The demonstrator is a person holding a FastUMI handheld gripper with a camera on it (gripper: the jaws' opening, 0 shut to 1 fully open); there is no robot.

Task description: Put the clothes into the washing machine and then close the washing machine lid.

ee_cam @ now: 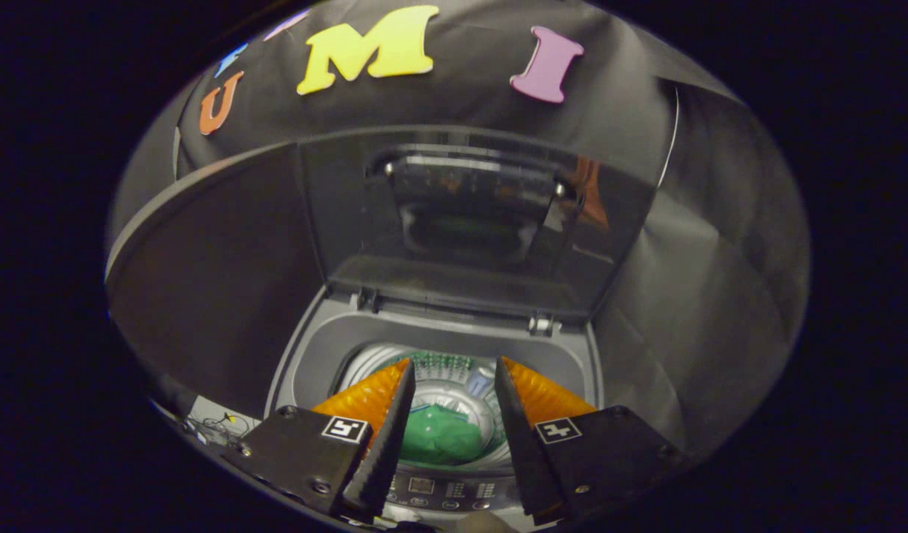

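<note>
While lid [454, 222] stands up | claw [454, 370] spread, empty | cloth [443, 437] in drum

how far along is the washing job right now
Done: a green garment lies in the washer drum, seen between the fingers. In hand: nothing; the gripper hangs open above the opening. Left: the lid stands upright behind the tub and needs closing.

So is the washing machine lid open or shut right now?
Open. The lid stands raised behind the drum opening, and green clothing lies inside the drum. The hand-held gripper hangs open above it, holding nothing.
</note>
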